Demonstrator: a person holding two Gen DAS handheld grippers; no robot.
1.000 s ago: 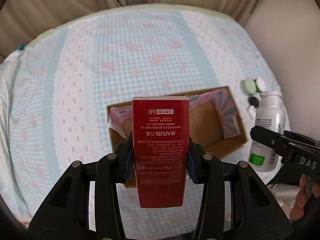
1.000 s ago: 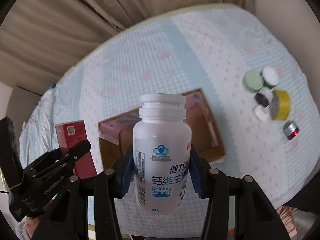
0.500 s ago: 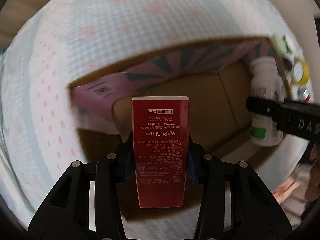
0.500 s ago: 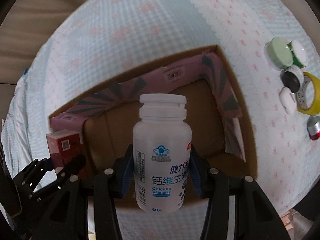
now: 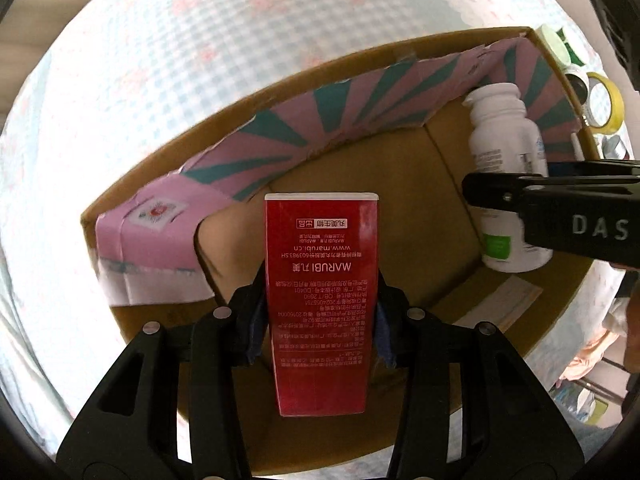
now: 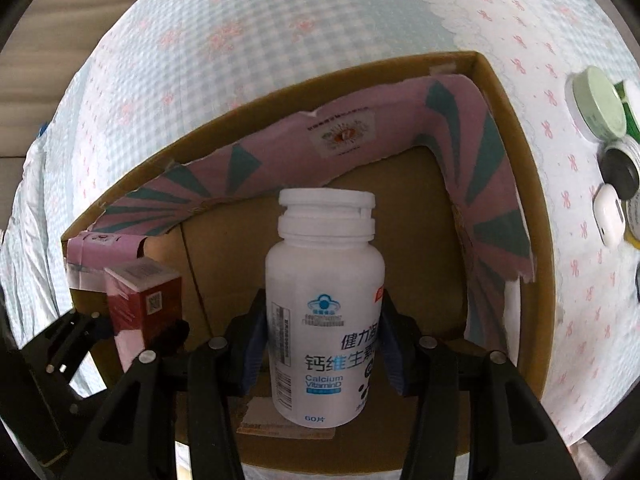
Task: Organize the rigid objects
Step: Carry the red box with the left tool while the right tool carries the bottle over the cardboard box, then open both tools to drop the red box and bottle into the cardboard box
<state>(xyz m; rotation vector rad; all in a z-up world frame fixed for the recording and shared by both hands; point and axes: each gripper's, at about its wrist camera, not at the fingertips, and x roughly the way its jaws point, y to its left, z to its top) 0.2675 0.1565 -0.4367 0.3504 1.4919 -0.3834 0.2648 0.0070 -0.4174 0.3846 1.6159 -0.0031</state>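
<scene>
My left gripper is shut on a tall red MARUBI box and holds it inside the open cardboard box, over its left half. My right gripper is shut on a white calcium vitamin bottle and holds it inside the same cardboard box, over its right half. The bottle and right gripper show at the right of the left wrist view. The red box and left gripper show at the lower left of the right wrist view.
The box has pink and teal inner flaps and sits on a checked blue and pink cloth. Right of the box lie a green lid, small jars, a white earbud case and a yellow tape roll.
Both grippers have come down and forward from above the bed into the cardboard box, each still holding its object. The box now fills both views.
</scene>
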